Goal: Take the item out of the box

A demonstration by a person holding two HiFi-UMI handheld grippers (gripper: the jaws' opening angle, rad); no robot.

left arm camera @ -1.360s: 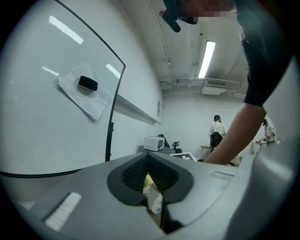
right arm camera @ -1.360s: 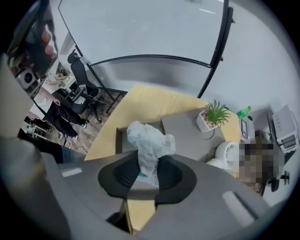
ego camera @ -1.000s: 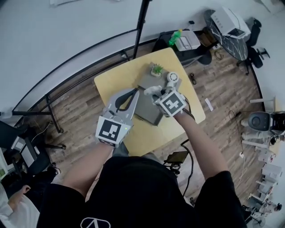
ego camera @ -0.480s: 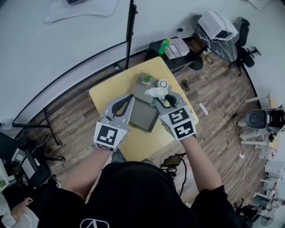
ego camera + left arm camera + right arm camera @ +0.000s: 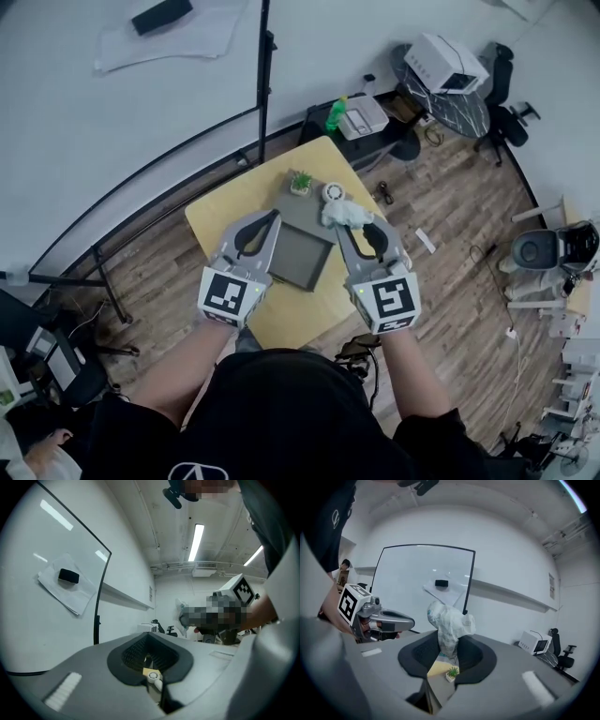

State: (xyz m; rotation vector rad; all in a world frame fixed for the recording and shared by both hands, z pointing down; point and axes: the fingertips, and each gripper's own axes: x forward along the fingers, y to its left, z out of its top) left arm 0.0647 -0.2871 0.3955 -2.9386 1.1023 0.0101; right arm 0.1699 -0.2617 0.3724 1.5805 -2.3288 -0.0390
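An open grey box point(image 5: 298, 255) lies on the yellow table point(image 5: 230, 208). My right gripper point(image 5: 349, 223) is held above the box's right side, shut on a crumpled white wrapped item point(image 5: 345, 212). In the right gripper view that item point(image 5: 447, 620) sticks up from between the jaws of the right gripper point(image 5: 448, 654). My left gripper point(image 5: 271, 217) hovers over the box's left edge, its jaws shut with nothing in them. In the left gripper view the left gripper point(image 5: 154, 682) shows only a thin slit between the fingers.
A small potted plant point(image 5: 301, 181) and a round white object point(image 5: 333, 191) stand at the table's far edge. A whiteboard with a black eraser point(image 5: 161, 15) is beyond, with a black pole point(image 5: 263, 75) in front of it. A green bottle point(image 5: 334, 112), a printer point(image 5: 448, 61) and chairs stand to the right.
My right gripper has come up out of the box with the white item in it and now points nearly level. The left gripper has risen a little beside it.
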